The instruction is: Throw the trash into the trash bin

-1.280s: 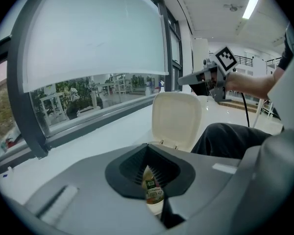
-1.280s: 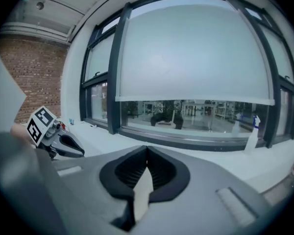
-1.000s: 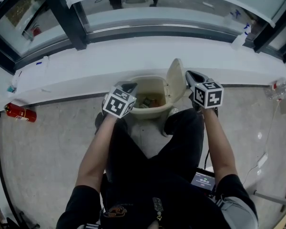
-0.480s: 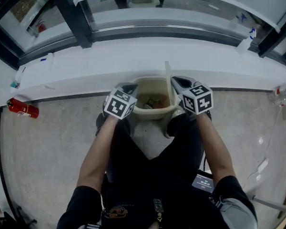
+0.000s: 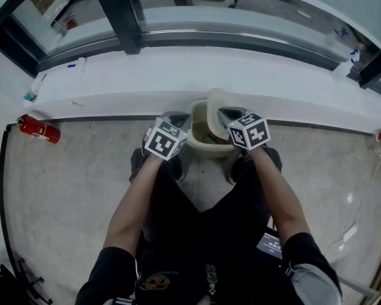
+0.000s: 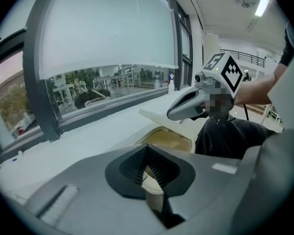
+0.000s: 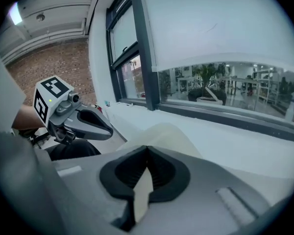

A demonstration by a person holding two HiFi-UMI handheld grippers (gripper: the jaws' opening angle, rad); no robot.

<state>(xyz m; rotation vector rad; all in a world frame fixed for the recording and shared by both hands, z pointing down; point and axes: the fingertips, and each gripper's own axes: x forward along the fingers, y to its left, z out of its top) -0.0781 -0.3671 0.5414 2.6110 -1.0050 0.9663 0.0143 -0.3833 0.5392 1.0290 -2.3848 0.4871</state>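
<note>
Cream trash bin (image 5: 206,150) on the speckled floor (image 5: 70,189), with both grippers at its mouth.

Its lid (image 5: 214,108) stands tilted over the right half of the bin. The right gripper (image 5: 223,113) sits against the lid's right face, jaws closed tip to tip, and the cream lid shows just past them (whether they nip its edge I cannot tell). The left gripper (image 5: 178,115) is at the bin's left rim with its jaws also brought together, holding nothing; only the rim's pale curve shows through the slit behind the tips. Some brownish trash (image 5: 200,131) lies inside the bin, too small to make out. A white ledge (image 5: 146,81) runs just behind the bin under the windows. A red fire extinguisher (image 5: 38,129) lies well to the bin's left, at the foot of that ledge.
</note>
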